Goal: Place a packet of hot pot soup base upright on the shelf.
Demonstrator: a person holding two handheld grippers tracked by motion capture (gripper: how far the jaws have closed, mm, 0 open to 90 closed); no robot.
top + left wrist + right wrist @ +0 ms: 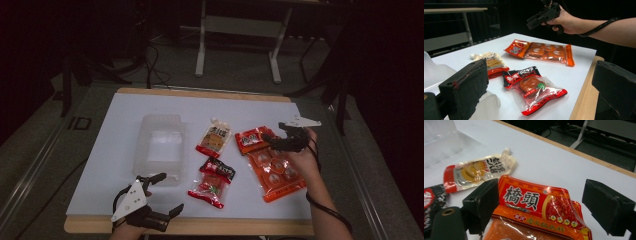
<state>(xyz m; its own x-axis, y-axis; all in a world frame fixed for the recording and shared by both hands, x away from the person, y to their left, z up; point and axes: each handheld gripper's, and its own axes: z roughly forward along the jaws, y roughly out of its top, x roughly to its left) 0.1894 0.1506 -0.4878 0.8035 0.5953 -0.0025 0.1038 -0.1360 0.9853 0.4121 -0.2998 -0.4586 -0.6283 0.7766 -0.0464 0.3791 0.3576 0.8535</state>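
Orange hotpot-base pack (274, 170) lies flat on the white tabletop (125, 107), w/ its red printed header (531, 200) pointing toward the far edge. The right gripper (280, 141) hangs just above that header, fingers (482, 203) spread wide on either side of it, not pressing, nothing held. Left of the orange pack, just beside its header, lies a cream sauce pouch (214, 137) w/ a red bottom end. Nearer than that pouch, also left of the orange pack, sits a red-and-black snack bag (214, 181) w/ a clear window. Further left again, well apart from the orange pack, stands a clear plastic tub (159, 147). The left gripper (162, 192) sits at the near tabletop edge, close to the tub's near corner, fingers (464, 87) wide apart & empty.
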